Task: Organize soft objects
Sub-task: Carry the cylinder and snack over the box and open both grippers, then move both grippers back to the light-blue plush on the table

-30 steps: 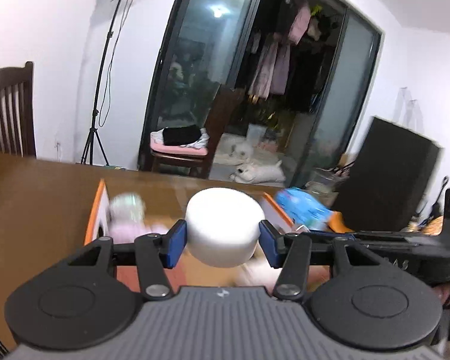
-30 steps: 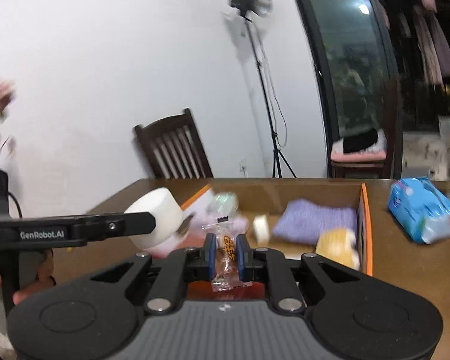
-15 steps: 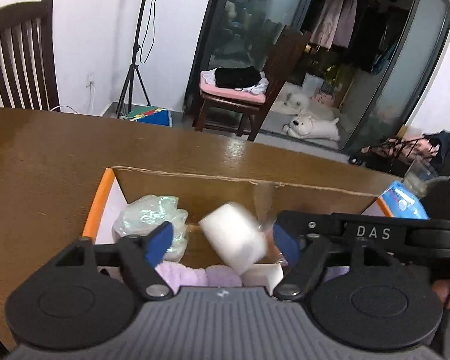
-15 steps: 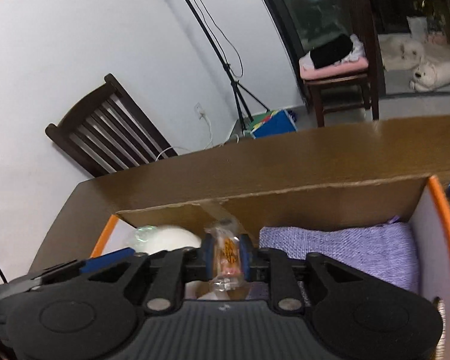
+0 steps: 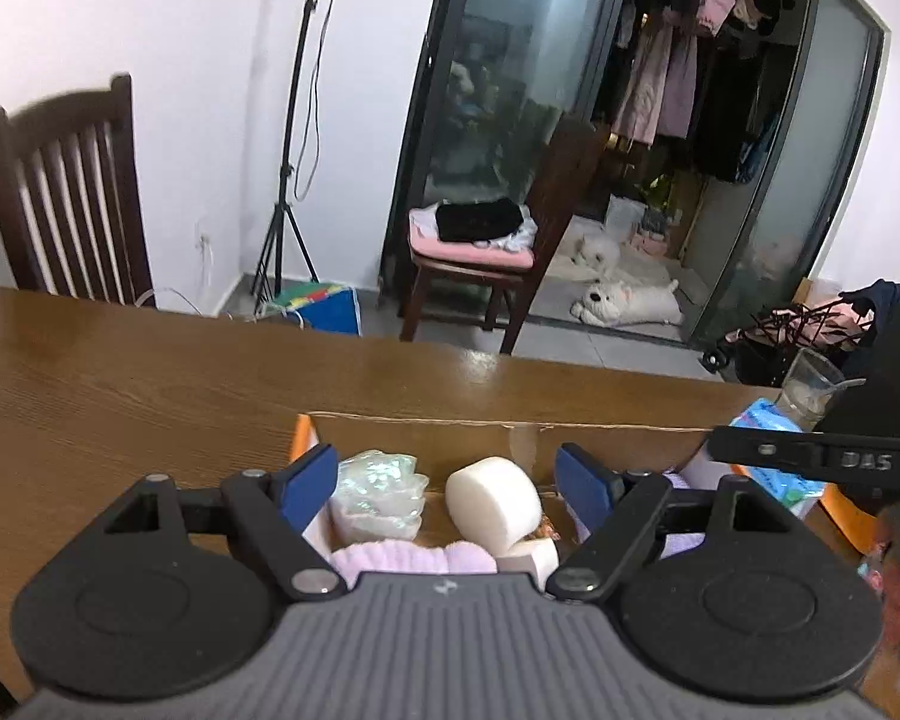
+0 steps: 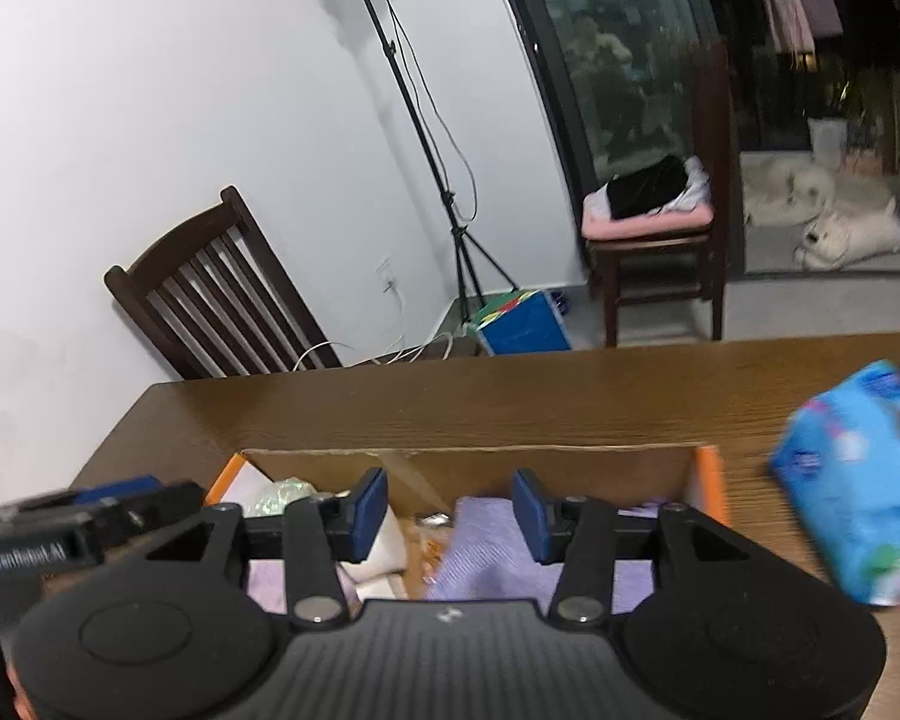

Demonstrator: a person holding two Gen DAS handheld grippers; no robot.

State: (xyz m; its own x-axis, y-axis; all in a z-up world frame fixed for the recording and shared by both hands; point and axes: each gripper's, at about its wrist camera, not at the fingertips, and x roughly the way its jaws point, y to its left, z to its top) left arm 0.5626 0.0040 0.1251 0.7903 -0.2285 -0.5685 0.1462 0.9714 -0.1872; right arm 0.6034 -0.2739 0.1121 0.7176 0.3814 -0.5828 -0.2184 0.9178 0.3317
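Observation:
An open cardboard box [image 5: 420, 432] with orange edges sits on the wooden table. In the left wrist view my left gripper [image 5: 447, 489] is open above it, and the white foam cylinder [image 5: 493, 507] lies inside the box beside a clear crinkled bag [image 5: 378, 495] and a pink soft cloth [image 5: 411, 558]. In the right wrist view my right gripper [image 6: 447, 516] is open over the box [image 6: 468, 471]. The small wrapped snack [image 6: 432, 540] lies in the box next to a purple cloth [image 6: 492, 558].
A blue wipes pack [image 6: 858, 480] lies on the table right of the box; it also shows in the left wrist view [image 5: 774, 450] near a glass [image 5: 810, 390]. Dark wooden chairs [image 6: 210, 288] stand beyond the table's far edge.
My left gripper opened and dropped the white foam cylinder into the box. My right gripper opened and let the wrapped snack fall into the box.

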